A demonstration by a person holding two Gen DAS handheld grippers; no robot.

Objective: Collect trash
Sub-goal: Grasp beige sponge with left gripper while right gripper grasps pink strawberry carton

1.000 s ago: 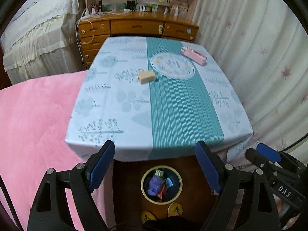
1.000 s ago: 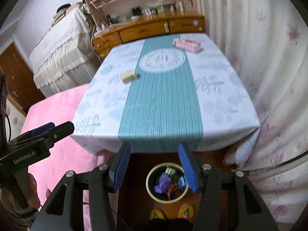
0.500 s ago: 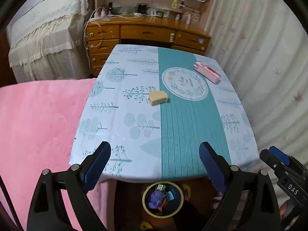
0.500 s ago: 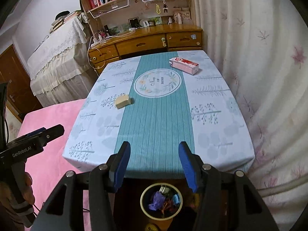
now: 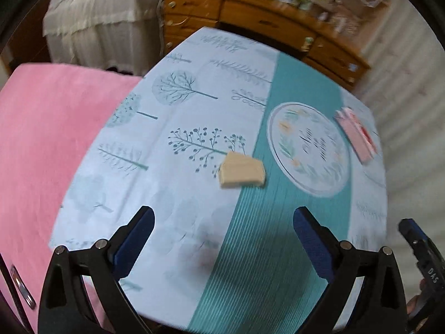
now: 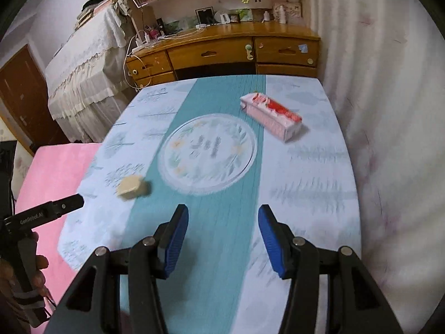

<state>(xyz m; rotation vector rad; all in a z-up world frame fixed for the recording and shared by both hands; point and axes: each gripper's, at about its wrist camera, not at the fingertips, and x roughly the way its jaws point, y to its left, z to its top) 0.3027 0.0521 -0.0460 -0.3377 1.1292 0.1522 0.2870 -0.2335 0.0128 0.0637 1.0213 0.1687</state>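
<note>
While both my grippers, left [image 5: 221, 239] and right [image 6: 222, 239], hover wide-jawed over the table's [image 6: 306, 172] near edge, a tan block [image 5: 241, 173] lies mid-table and a pink carton [image 6: 271, 116] near the far right corner.

trash 1: you've got a small beige block [image 5: 241, 173], flat on the tablecloth [image 5: 155, 144] right where the pale tree print meets the teal stripe | trash 2: a pink-and-red carton [image 6: 271, 116], lying on its side (angled), just beside the printed round medallion [image 6: 209, 152], well apart from the block
</note>
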